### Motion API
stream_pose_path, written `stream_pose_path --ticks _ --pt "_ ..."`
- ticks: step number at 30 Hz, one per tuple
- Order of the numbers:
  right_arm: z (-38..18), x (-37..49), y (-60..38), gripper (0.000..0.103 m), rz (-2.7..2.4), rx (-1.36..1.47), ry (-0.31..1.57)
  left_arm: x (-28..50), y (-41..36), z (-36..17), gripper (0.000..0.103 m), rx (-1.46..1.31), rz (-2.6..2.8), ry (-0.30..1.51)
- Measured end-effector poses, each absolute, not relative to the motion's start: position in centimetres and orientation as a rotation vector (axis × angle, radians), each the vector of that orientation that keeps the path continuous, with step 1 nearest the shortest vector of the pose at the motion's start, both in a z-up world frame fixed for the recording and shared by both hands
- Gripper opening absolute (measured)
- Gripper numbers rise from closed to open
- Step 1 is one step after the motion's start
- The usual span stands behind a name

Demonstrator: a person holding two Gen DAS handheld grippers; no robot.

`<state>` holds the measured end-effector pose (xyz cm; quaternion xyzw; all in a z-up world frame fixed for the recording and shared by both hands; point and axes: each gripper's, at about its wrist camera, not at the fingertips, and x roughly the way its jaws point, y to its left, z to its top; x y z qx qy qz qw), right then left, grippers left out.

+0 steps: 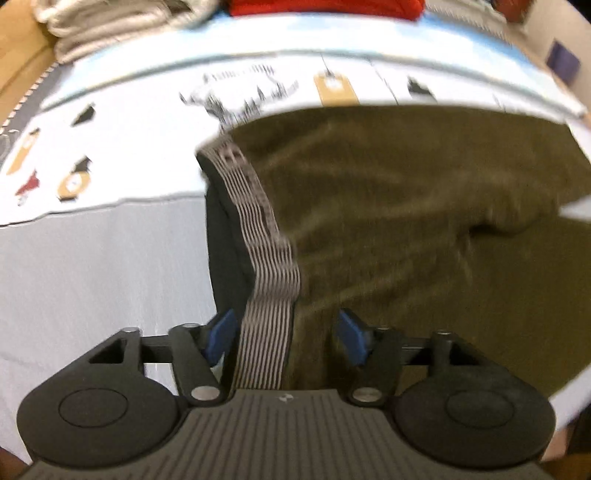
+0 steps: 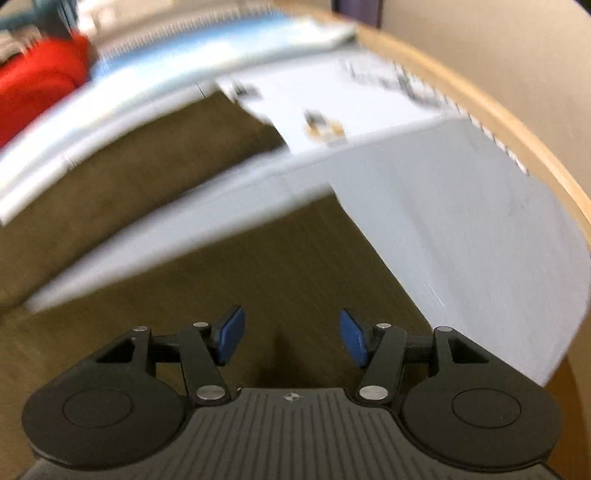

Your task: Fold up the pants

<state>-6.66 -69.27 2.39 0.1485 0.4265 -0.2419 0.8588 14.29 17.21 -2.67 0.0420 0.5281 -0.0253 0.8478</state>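
Nearest in the left wrist view, the left tool [image 1: 286,334] stands open, its blue pads [image 1: 221,334] apart on either side of the striped waistband [image 1: 269,280] without pressing on it. The right tool [image 2: 291,338] is open too, nothing between its pads, with only olive cloth below it. Neither tool holds anything.

The pants [image 1: 406,221] lie spread on the table [image 1: 92,277]: olive cloth, the waistband edge turned up along the left side so a dark lining shows beside it. In the right wrist view, the two legs [image 2: 277,277] fan apart with a wedge of pale table cover [image 2: 229,206] between them. So the pants look laid out but not yet folded over.

To do the step well, I would have each tool grip an edge of the same side, taking both layers of cloth, then lift only enough to clear the table and carry that leg across onto the other, edges aligned. Both views are blurred, so the exact seams are hard to place.

Farther back lie a printed cloth [image 1: 147,122], a red garment [image 1: 325,9] and a pale bundle [image 1: 110,26].
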Motion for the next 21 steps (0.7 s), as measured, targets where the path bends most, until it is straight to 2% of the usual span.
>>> stream_pose_path --ticks 8,14,21 --pt "6.4 -2.8 -63.6 0.058 -0.388 0.253 0.747 15.8 16.5 -0.9 0.080 0.042 0.036 0.995" --pt "9.1 0.1 -57.3 0.058 -0.315 0.239 0.692 16.8 15.2 1.1 0.080 0.037 0.080 0.879" --pt "11.5 3.5 -51.4 0.058 -0.206 0.259 0.623 19.6 14.5 1.8 0.079 -0.023 0.089 0.852"
